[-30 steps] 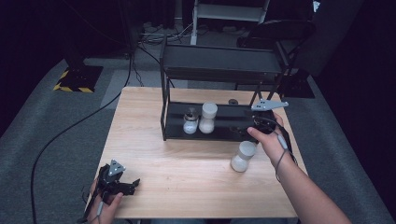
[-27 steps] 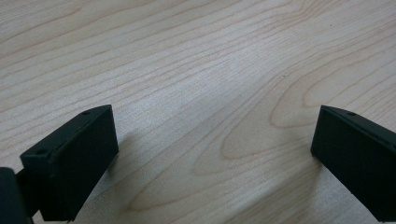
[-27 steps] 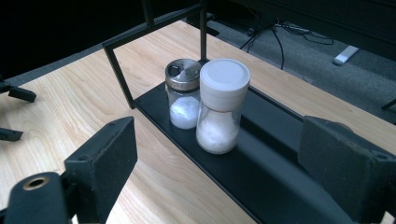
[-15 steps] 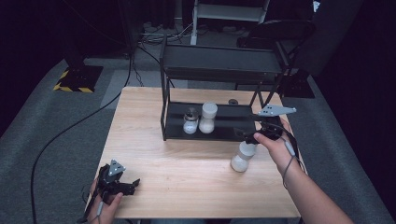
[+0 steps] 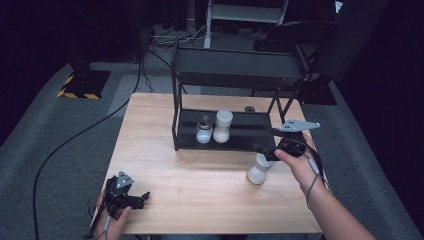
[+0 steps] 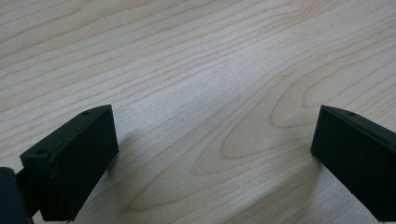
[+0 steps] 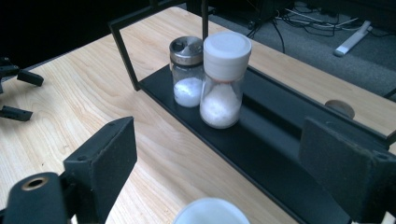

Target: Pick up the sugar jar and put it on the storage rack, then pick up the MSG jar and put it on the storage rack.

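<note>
**Right gripper over a loose jar: tipping risk**

Right gripper (image 5: 267,151), jaws spread and empty, hangs just above the white-capped jar (image 5: 259,169), which stands upright on the counter (image 5: 200,175) in front of the black rack (image 5: 235,131). A jaw clipping the cap off-centre could topple the tall, narrow jar. Carried in carelessly, it might strike the two jars (image 7: 212,77) on the lower shelf. Left gripper (image 5: 131,199) rests spread near the counter's front edge.
</note>
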Motion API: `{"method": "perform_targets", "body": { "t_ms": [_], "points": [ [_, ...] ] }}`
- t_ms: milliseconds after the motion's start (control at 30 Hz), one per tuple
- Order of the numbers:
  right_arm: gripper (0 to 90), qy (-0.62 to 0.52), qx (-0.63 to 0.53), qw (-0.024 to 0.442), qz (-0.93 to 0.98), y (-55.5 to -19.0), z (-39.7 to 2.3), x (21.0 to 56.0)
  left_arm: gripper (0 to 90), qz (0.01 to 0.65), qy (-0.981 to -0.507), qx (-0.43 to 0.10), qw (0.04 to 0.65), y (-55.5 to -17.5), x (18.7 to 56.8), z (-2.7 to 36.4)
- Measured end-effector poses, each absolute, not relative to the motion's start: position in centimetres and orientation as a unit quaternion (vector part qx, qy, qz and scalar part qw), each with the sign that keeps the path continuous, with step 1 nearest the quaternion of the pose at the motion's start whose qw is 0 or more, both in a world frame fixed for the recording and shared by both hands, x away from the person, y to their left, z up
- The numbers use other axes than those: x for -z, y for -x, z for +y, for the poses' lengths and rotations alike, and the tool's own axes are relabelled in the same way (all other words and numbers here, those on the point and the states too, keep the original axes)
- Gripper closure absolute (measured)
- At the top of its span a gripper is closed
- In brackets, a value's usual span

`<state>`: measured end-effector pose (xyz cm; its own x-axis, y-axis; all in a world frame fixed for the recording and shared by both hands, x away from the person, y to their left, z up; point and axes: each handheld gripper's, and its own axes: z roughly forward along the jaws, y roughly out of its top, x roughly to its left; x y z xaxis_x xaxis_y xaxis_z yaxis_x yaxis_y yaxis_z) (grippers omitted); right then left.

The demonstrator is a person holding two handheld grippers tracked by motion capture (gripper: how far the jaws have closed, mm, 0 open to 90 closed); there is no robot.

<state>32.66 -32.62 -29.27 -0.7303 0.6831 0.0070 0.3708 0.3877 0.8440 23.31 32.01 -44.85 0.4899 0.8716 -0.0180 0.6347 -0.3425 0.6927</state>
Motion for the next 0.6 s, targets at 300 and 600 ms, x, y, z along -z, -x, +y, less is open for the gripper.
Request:
{"method": "perform_targets", "body": {
  "t_ms": [300, 600],
  "points": [
    [11.1, -0.329, -0.445, 0.176, 0.814, -32.1, -33.2, 30.3, 0.6, 0.471, -0.799, -0.181, 0.326, -23.3, 44.8, 32.0],
    [10.7, -0.335, -0.443, 0.173, 0.813, -31.7, -33.7, 31.3, 0.6, 0.471, -0.799, -0.181, 0.327, -23.3, 44.8, 32.0]
  ]
}}
